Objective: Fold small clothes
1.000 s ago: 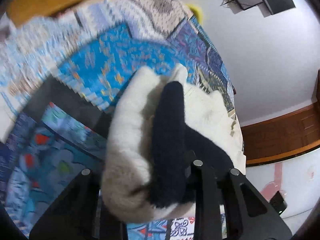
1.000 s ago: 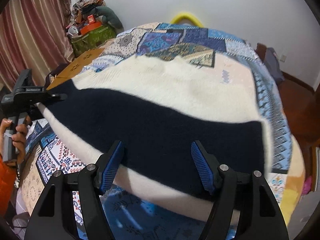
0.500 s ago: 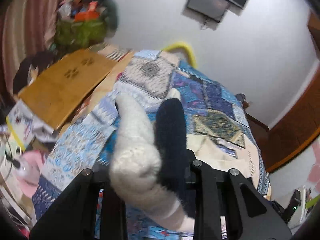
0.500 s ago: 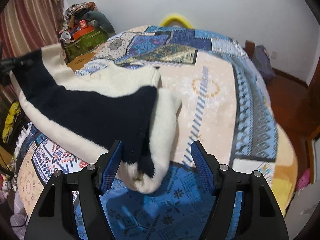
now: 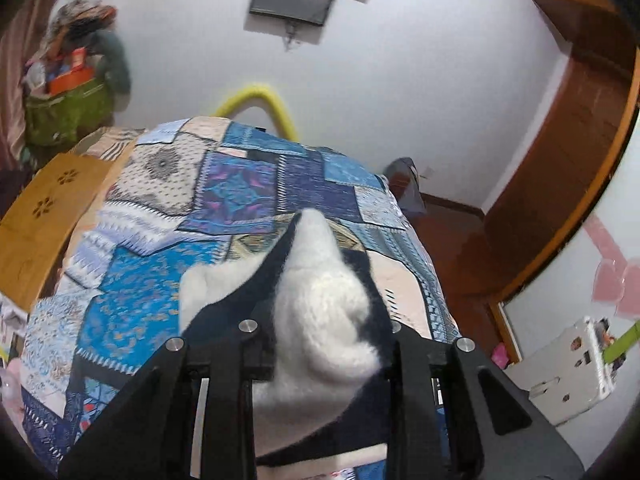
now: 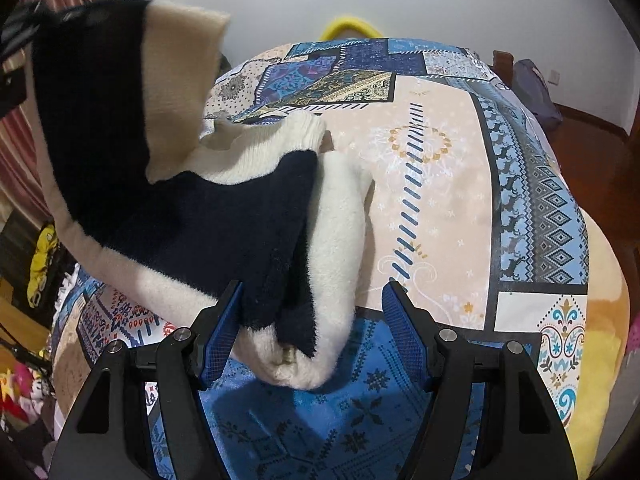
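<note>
A fluffy cream sweater with a wide navy band [image 6: 208,216] lies bunched on the left side of the patchwork quilt [image 6: 440,184]. One end of the sweater [image 5: 316,264] is raised high in the air. My left gripper [image 5: 324,332] is shut on that end, and its jaws are closing a little further. The lifted flap hangs at the top left of the right wrist view. My right gripper [image 6: 312,320] hovers open low over the quilt. The sweater's rolled near corner sits between its blue pads [image 6: 400,328], which do not squeeze it.
A yellow padded hoop [image 5: 276,108] stands at the bed's far end. A wooden board [image 5: 44,208] and a green bag piled with things [image 5: 68,112] are at the left. Brown wooden furniture [image 5: 560,160] and a white box [image 5: 568,368] lie to the right.
The left gripper has swung up and rolled, lifting the sweater's end. The sweater, spread wide a second ago, is now gathered at the left. The right gripper has barely moved.
</note>
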{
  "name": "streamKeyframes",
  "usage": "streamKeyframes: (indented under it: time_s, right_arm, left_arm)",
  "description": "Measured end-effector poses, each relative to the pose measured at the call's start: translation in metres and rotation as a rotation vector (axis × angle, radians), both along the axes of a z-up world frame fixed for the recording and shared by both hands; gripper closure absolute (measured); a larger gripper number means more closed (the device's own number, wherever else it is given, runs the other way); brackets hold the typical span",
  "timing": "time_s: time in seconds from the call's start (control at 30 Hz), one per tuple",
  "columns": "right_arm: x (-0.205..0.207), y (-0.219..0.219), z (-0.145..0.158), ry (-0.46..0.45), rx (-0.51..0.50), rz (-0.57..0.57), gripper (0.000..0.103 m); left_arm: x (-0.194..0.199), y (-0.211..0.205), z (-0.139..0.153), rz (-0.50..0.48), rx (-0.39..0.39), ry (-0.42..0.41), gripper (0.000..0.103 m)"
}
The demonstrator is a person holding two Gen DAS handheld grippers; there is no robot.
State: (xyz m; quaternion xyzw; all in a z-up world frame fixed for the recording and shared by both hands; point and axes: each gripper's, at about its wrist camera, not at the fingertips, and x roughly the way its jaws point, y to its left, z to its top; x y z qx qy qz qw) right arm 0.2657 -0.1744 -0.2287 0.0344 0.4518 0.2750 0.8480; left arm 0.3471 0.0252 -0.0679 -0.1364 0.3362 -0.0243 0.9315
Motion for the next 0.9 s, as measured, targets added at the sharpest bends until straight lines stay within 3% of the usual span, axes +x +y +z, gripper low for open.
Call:
streamKeyframes:
  time_s: [0.13,0.4,0.53,0.67,0.9]
  right_arm:
    - [-0.001,-0.002,-0.001,0.006,0.015,-0.003,0.036]
    - [-0.006,-0.01,0.008,-0.015,0.014,-0.003,0.036]
    - [-0.012,-0.02,0.016,-0.042,-0.002,-0.011,0.036]
    - [-0.019,-0.032,0.025,-0.077,-0.048,-0.03,0.036]
    - [-0.026,-0.051,0.048,-0.126,-0.049,-0.063,0.036]
  left_arm:
    - [0.008,-0.037,-0.013,-0.025,0.055,0.013,0.078]
    - [-0.012,-0.103,-0.075,-0.214,0.158,0.159,0.078]
    - [-0.029,-0.117,-0.091,-0.285,0.21,0.18,0.067]
    - [-0.047,-0.123,-0.086,-0.362,0.183,0.179,0.045]
    - [-0.069,-0.101,-0.045,-0.36,0.15,0.096,0.038]
